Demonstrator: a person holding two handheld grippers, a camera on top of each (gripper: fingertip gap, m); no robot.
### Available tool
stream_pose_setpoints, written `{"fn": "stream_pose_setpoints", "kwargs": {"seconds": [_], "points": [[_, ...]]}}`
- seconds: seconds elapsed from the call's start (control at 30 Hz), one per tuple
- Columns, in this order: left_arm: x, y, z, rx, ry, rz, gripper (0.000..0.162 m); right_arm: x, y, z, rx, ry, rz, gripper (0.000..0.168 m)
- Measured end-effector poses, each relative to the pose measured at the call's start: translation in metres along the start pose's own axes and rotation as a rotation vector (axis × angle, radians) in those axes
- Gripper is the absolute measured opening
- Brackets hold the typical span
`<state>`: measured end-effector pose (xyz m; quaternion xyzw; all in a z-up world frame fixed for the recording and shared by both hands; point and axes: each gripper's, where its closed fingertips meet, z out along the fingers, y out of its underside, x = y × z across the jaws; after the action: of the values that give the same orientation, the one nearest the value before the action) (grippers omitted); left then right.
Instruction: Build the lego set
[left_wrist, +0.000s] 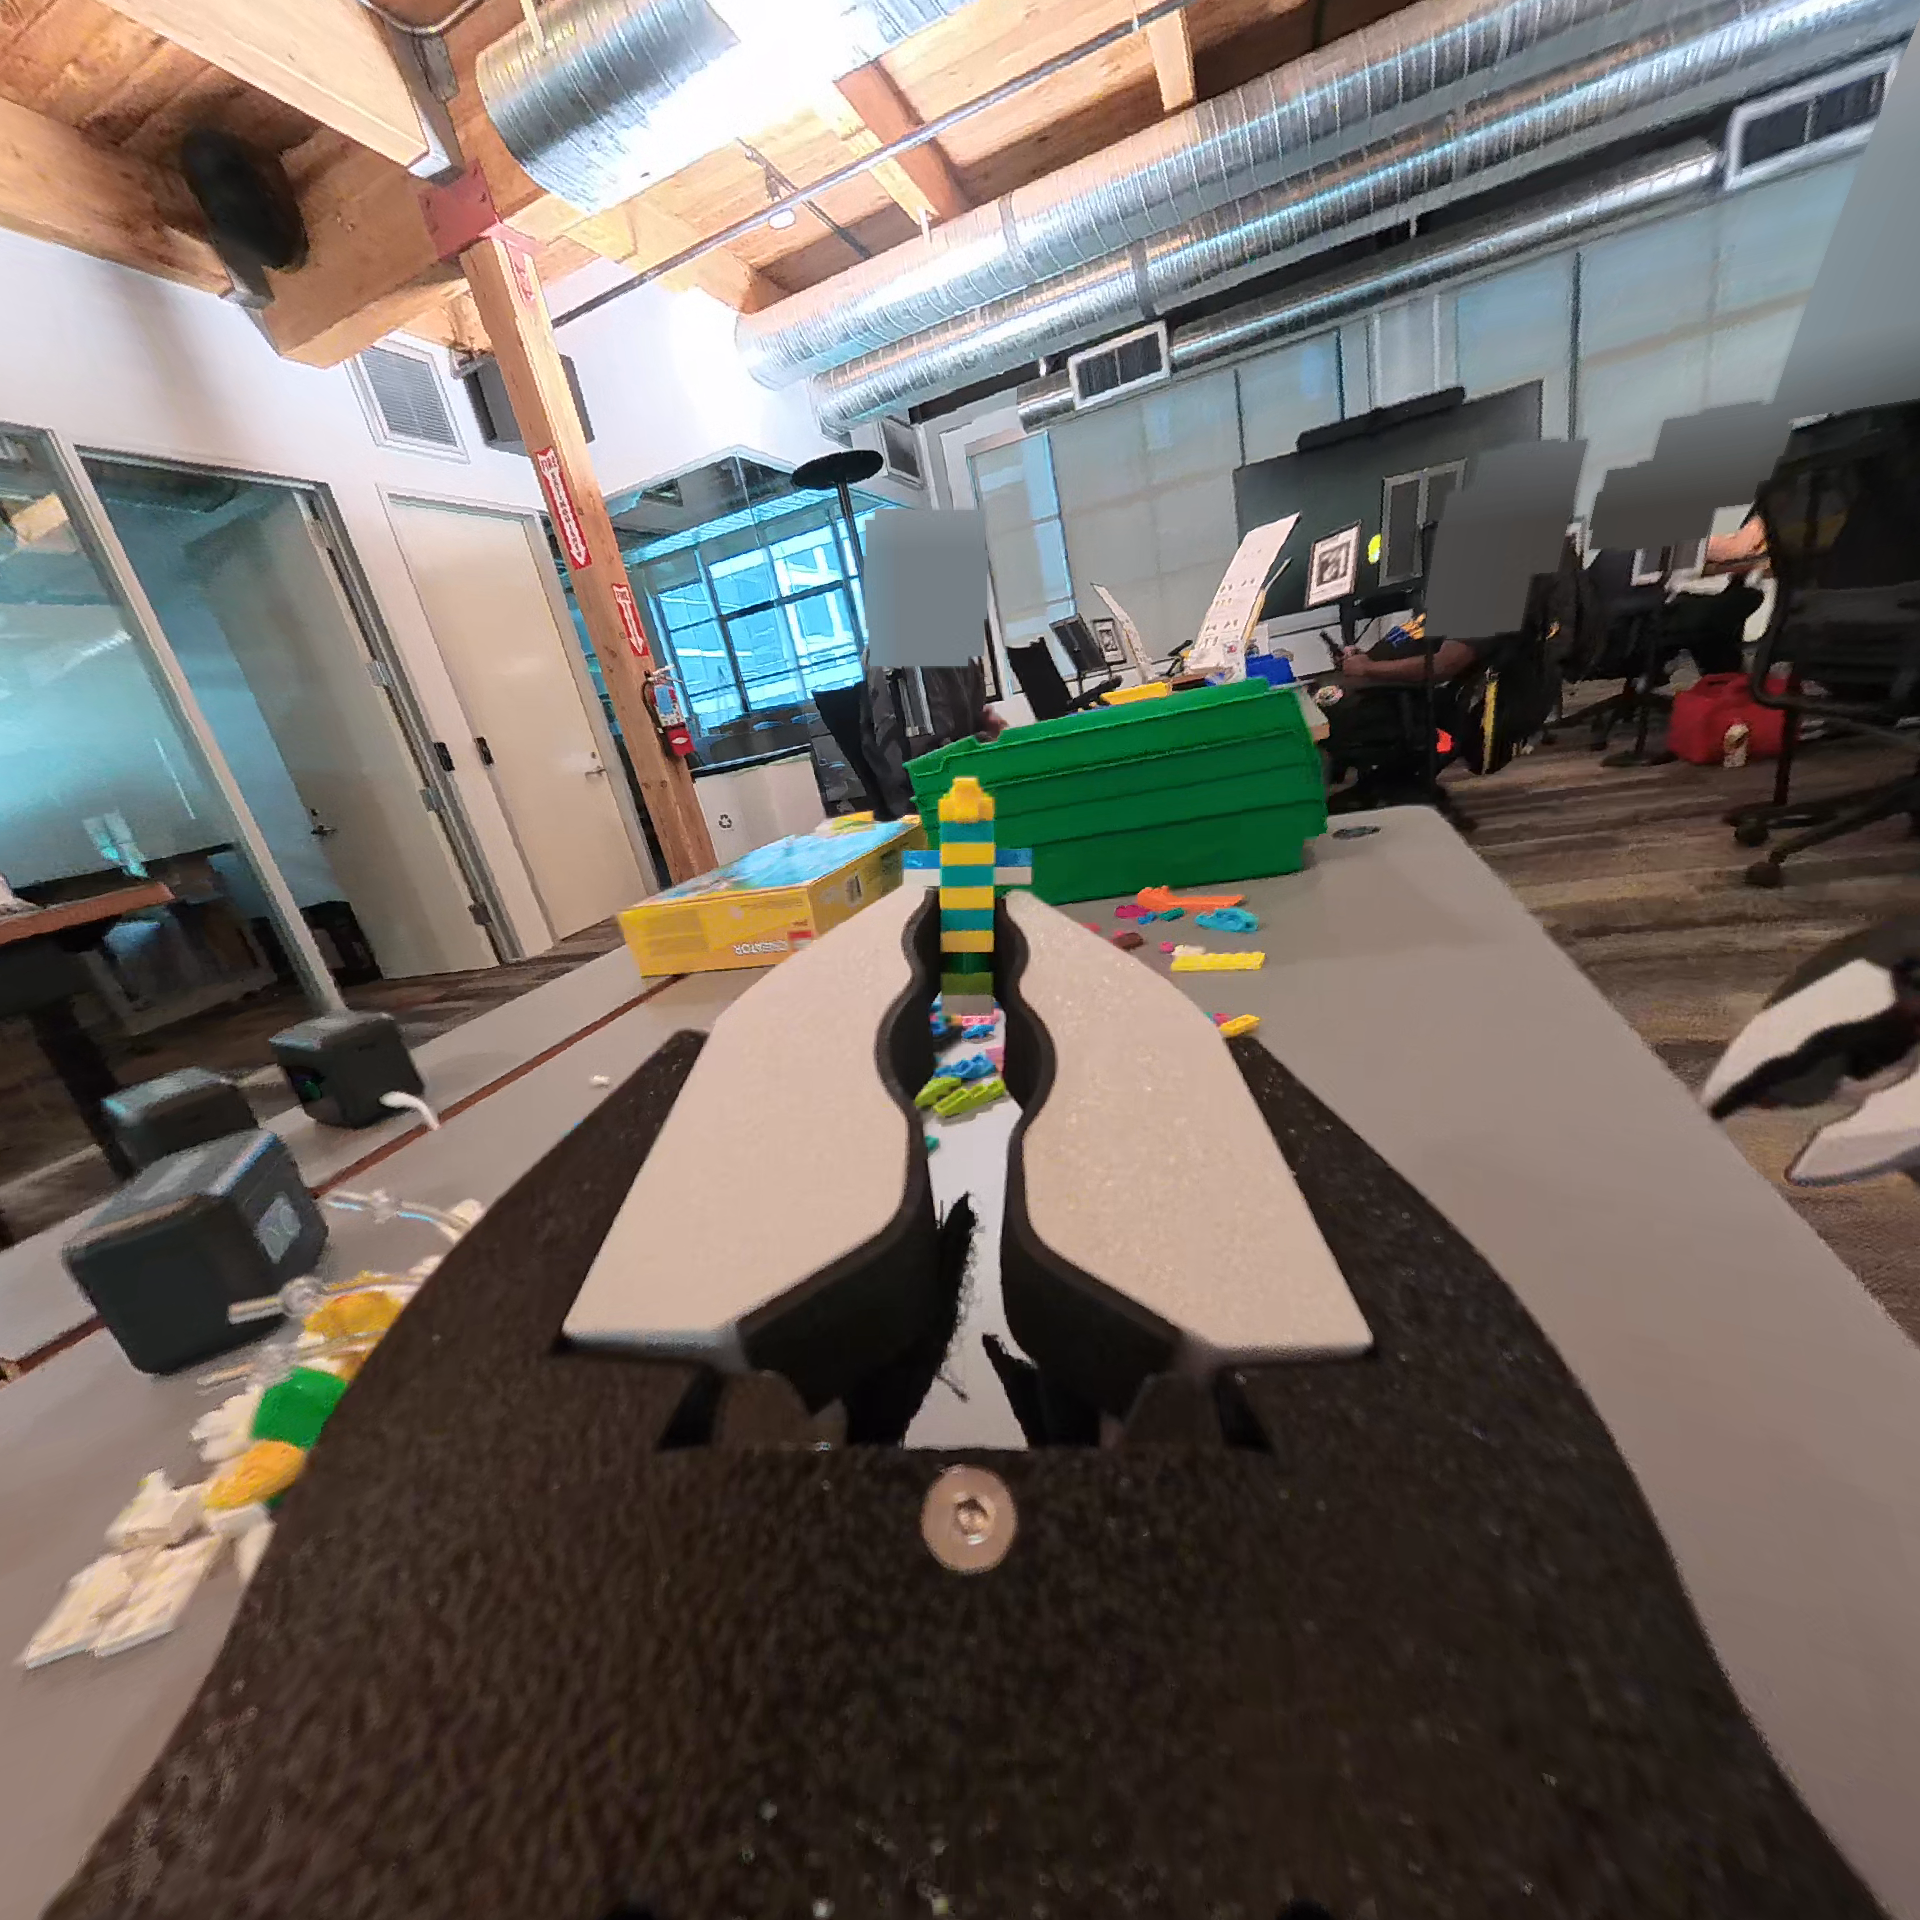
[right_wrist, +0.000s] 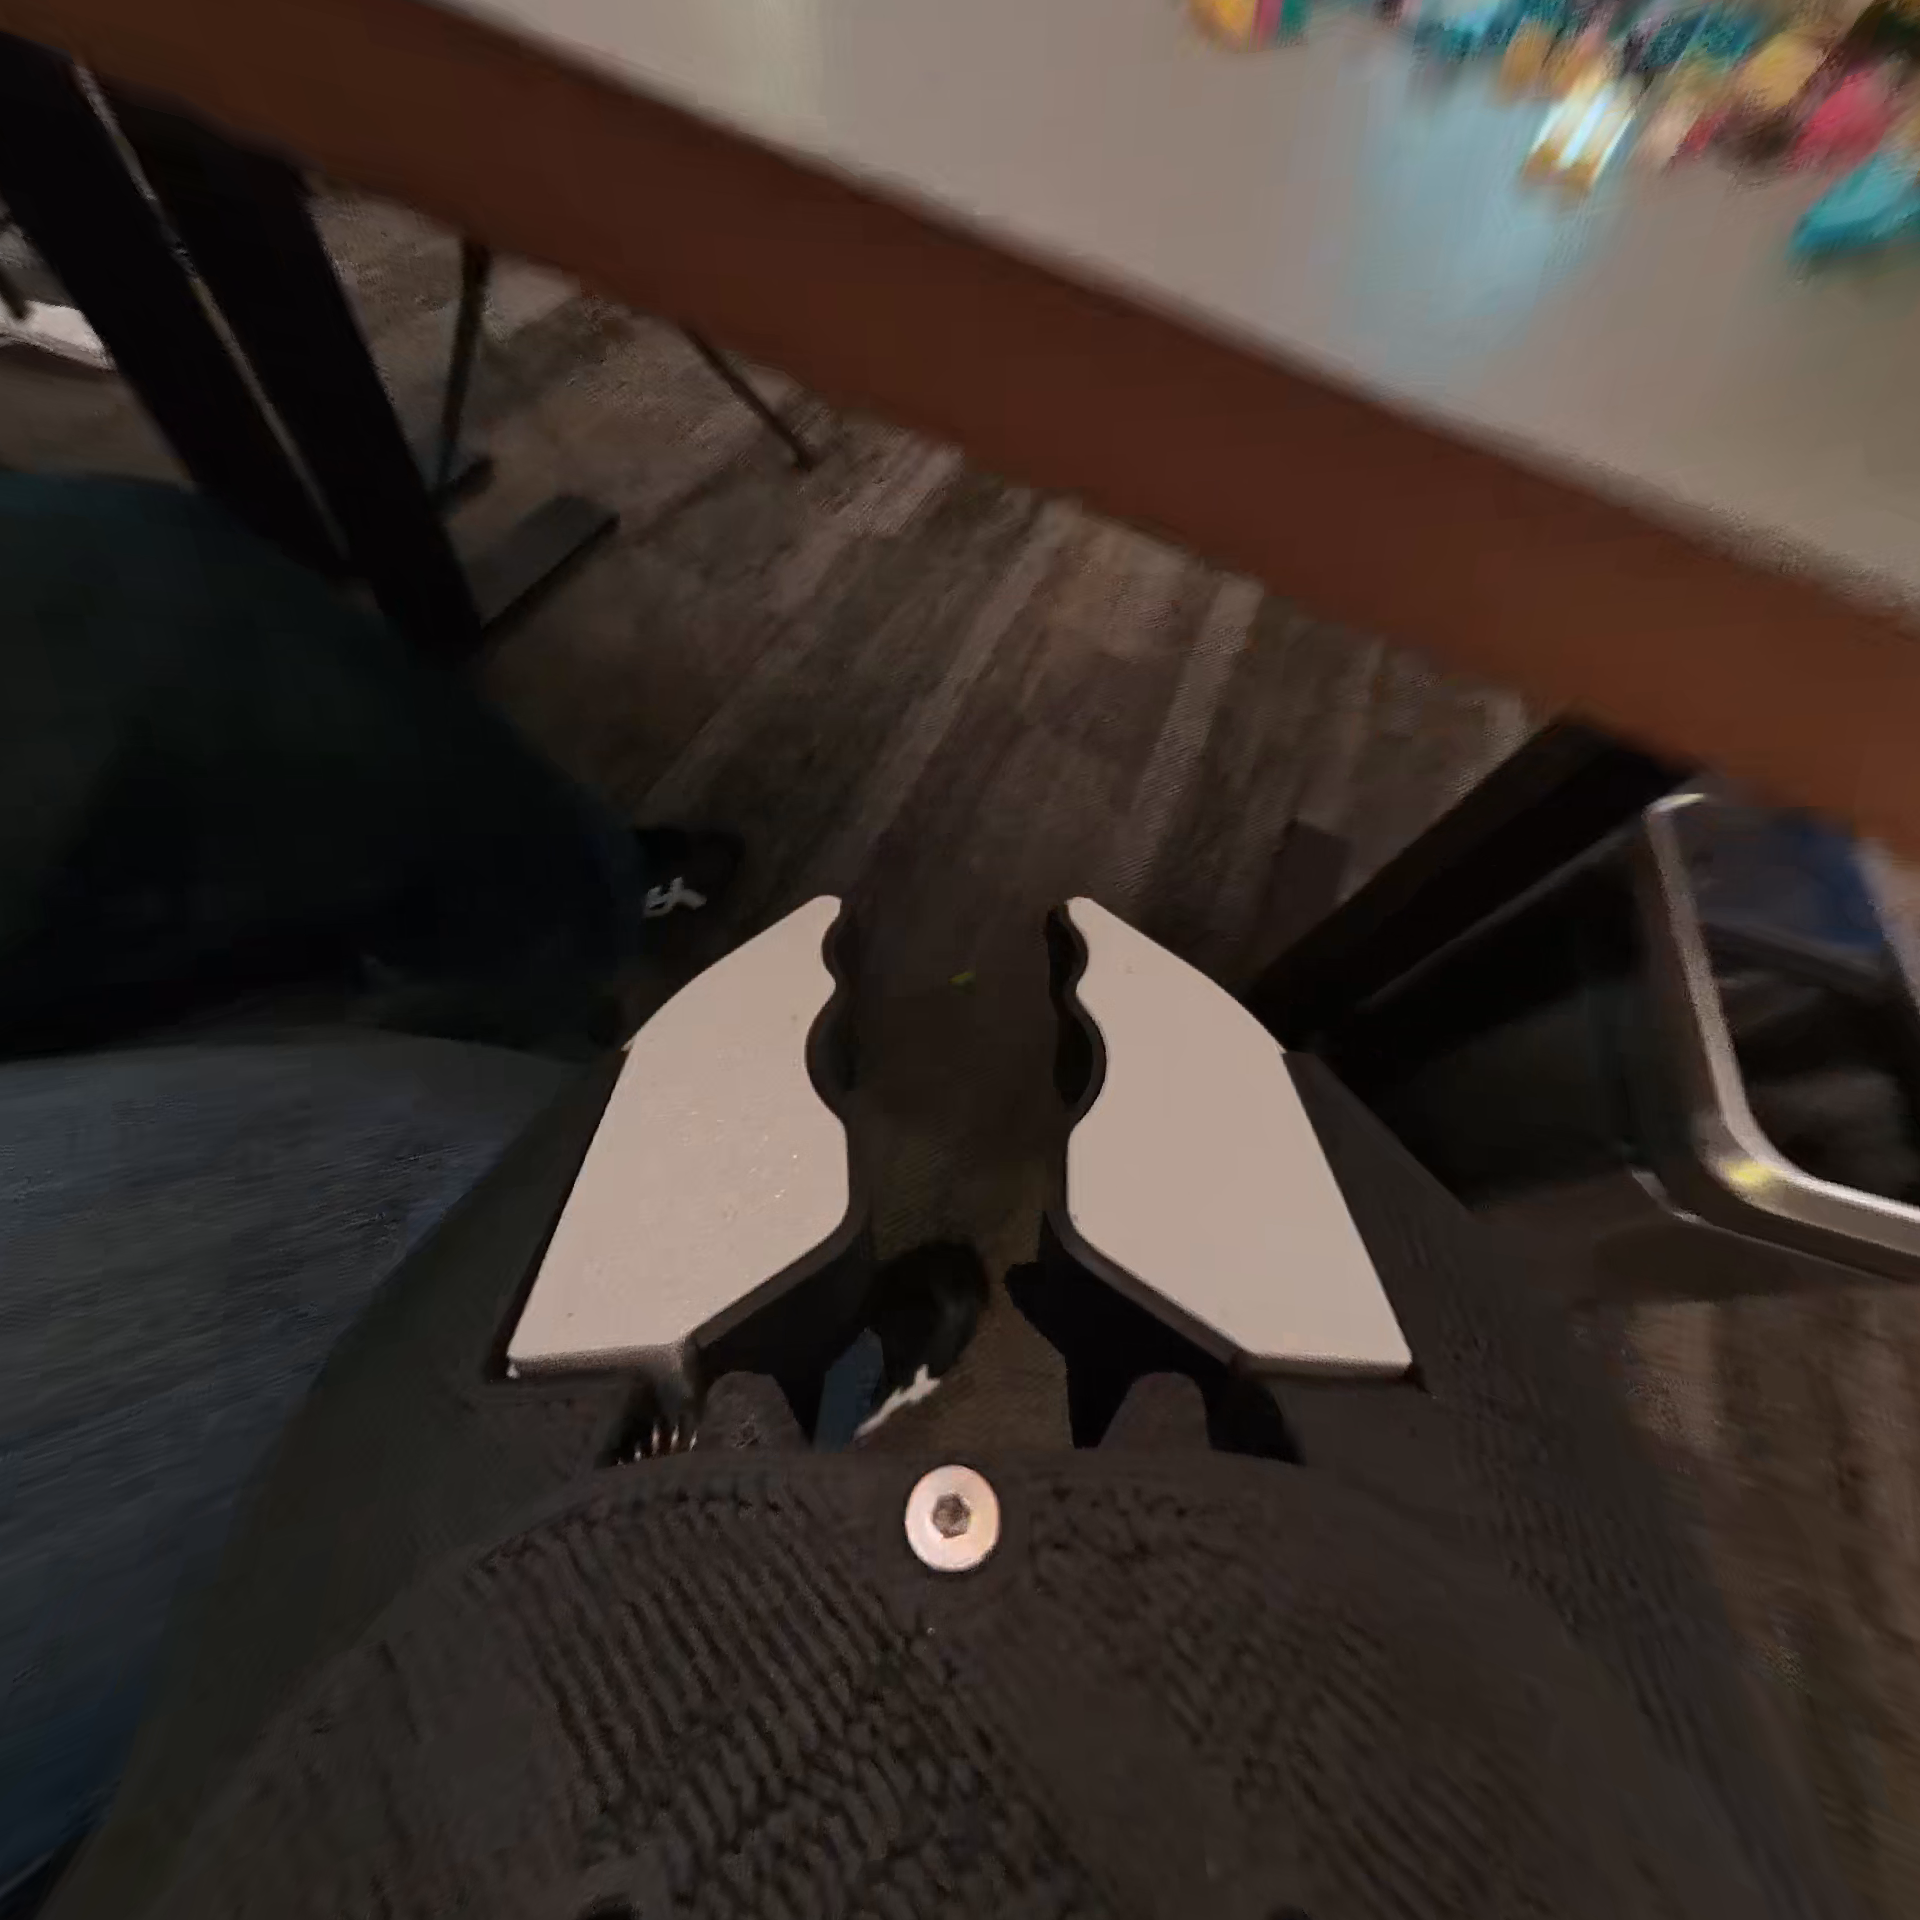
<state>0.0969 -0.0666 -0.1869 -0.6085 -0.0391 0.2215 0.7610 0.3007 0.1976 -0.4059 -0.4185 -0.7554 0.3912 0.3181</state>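
Between the left gripper's (left_wrist: 966, 935) fingers a striped tower (left_wrist: 967, 894) is standing upright, pinched at its green base and rising above the fingertips. Behind the tower a green bin (left_wrist: 1143, 800) and a yellow box (left_wrist: 764, 909) are sitting on the table (left_wrist: 1455, 1091), with loose bricks (left_wrist: 1195, 930) lying right of the tower. Off the table's edge, the right gripper (right_wrist: 951, 925) is hanging spread and empty over the floor (right_wrist: 987, 644).

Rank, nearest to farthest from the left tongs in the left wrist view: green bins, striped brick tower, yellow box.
1. Striped brick tower, gripped between the left tongs.
2. Yellow box, beyond, leftward.
3. Green bins, farthest, rightward.
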Motion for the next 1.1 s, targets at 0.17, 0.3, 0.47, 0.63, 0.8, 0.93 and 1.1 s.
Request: {"fn": "stream_pose_setpoints", "kwargs": {"seconds": [0.17, 0.3, 0.47, 0.63, 0.8, 0.93, 1.1], "points": [[0.017, -0.026, 0.019, 0.018, -0.052, 0.037, 0.008, 0.029, 0.096, 0.085, -0.127, -0.068, -0.094, 0.044], [0.042, -0.032, 0.062, 0.047, -0.047, -0.012, 0.008, 0.059, 0.165, 0.174, -0.192, -0.029, -0.143, 0.05], [0.054, 0.005, 0.119, 0.058, -0.105, -0.08, 0.008, 0.098, 0.238, 0.276, -0.199, 0.246, 0.166, 0.05], [0.059, 0.029, 0.158, 0.004, -0.117, -0.047, 0.008, 0.063, 0.307, 0.361, -0.215, 0.341, 0.409, 0.046], [0.054, 0.048, 0.186, -0.04, -0.163, 0.061, 0.008, 0.047, 0.344, 0.433, -0.249, 0.402, 0.513, 0.046], [0.039, 0.04, 0.188, -0.053, -0.3, 0.044, 0.008, 0.048, 0.364, 0.476, -0.285, 0.468, 0.526, 0.049], [0.04, 0.041, 0.216, -0.208, -0.293, 0.133, 0.008, 0.034, 0.378, 0.524, -0.337, 0.442, 0.655, 0.047]]}}
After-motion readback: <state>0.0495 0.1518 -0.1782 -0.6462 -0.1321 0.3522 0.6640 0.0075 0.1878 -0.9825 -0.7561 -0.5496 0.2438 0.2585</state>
